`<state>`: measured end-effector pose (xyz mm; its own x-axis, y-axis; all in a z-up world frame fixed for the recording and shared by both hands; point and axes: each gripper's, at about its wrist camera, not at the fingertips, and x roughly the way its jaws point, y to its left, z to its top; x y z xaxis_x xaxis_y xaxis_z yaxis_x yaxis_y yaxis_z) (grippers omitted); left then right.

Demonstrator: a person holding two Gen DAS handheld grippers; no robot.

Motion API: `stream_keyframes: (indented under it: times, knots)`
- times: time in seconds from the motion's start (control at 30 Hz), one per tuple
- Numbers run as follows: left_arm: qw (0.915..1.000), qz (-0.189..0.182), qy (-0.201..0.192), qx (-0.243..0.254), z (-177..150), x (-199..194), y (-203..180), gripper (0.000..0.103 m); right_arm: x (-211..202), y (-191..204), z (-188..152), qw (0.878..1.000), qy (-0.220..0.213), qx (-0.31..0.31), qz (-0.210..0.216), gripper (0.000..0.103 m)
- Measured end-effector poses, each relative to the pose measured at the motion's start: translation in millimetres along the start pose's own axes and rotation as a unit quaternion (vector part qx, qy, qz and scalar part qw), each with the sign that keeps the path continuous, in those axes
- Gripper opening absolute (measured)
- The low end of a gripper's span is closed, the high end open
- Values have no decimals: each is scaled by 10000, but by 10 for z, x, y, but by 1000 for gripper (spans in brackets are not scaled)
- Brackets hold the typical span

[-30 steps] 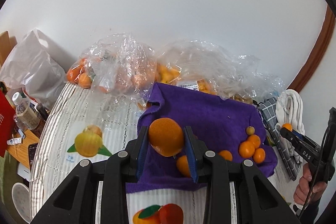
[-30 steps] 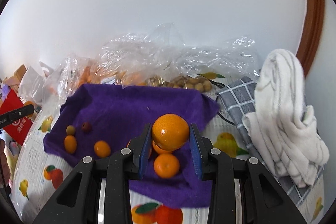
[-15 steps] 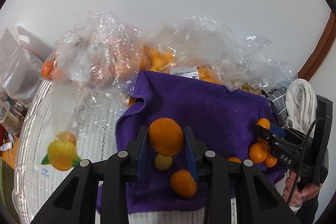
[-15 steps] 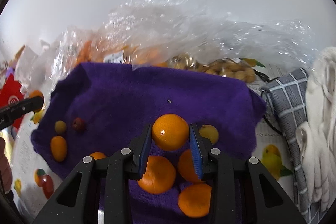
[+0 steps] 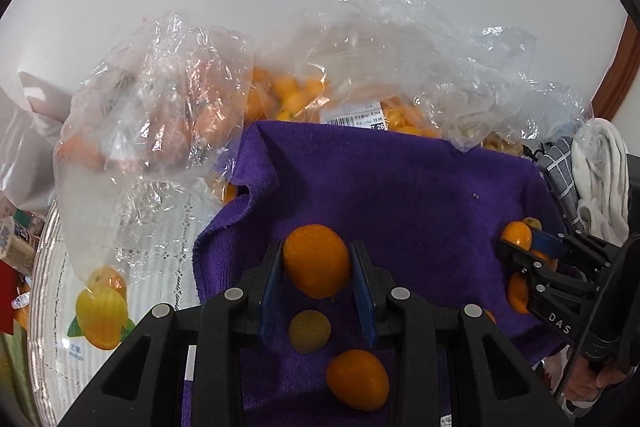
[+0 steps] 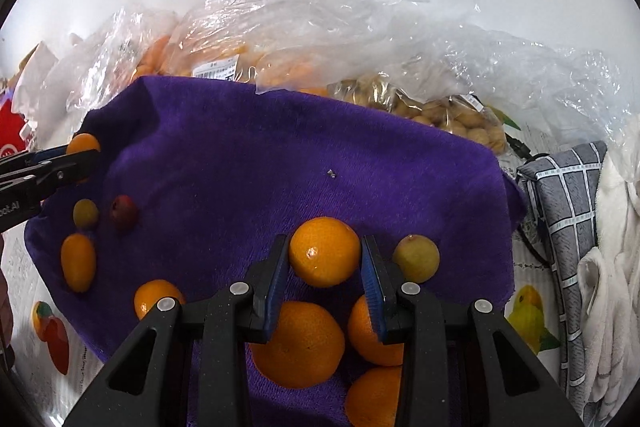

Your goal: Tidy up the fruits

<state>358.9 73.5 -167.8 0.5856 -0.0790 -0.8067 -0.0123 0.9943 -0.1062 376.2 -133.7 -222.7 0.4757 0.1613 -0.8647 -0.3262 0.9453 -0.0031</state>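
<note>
At the far left of the left wrist view, the bench [image 5: 120, 227] wears a white cloth printed with fruit, and a crumpled clear plastic bag of orange fruit [image 5: 160, 115] slumps against the wall. Beside it a second clear bag of small orange kumquats [image 5: 360, 75] overlaps the back edge of the purple terry towel [image 5: 400, 195]. The left tool [image 5: 317, 261] is clenched on an oval orange kumquat [image 5: 316, 261], held above the towel's left part; below it lie a small yellow-green fruit [image 5: 309, 331] and another orange kumquat [image 5: 357, 379].

In the right wrist view, a small dark red fruit [image 6: 124, 213] lies on the towel's left side. The right tool [image 6: 325, 253] grips a round orange mandarin [image 6: 325, 251] over the towel's right front, directly above three loose mandarins [image 6: 296, 343], with a pale yellow-green round fruit [image 6: 416, 258] just beside its right finger. Further right lie a grey checked cloth [image 6: 560, 203] and a white folded towel [image 6: 616, 267].
</note>
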Motion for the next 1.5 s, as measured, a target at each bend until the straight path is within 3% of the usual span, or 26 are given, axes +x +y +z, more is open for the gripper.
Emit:
stream_keyframes:
  times: [0.13,0.3,0.53,0.7,0.93,1.27,1.33,1.4,1.5]
  knots:
    - [9999,-47,67,-58,-10,56,37,32,-4,-7,-3,10000,-5,17,49,36]
    - [9998,-83,133,-94,-19,105,56,32,-66,-21,17,9999,-86,24,89,47]
    - [9995,-140,254,-130,-42,148,54,32,-289,-68,9,9993,-270,245,-2,56]
    - [9995,-168,246,-97,-12,35,-10,51,-428,-168,-72,9982,-274,526,-96,57]
    - [9996,-65,-192,204,5,-506,-186,61,-830,-309,-212,9954,-299,873,-253,57]
    - [9980,97,-600,152,-560,-1462,-268,75,-1718,-353,-652,9924,-438,1090,-378,58]
    - [9979,52,-631,95,-668,-1608,-289,78,-1862,-314,-778,9918,-443,1081,-525,64]
    - [9972,80,-734,80,-784,-1777,-322,83,-2030,-298,-927,9899,-555,1175,-568,83]
    - [9965,69,-825,116,-916,-1965,-383,89,-2200,-316,-1100,9876,-609,1352,-519,91]
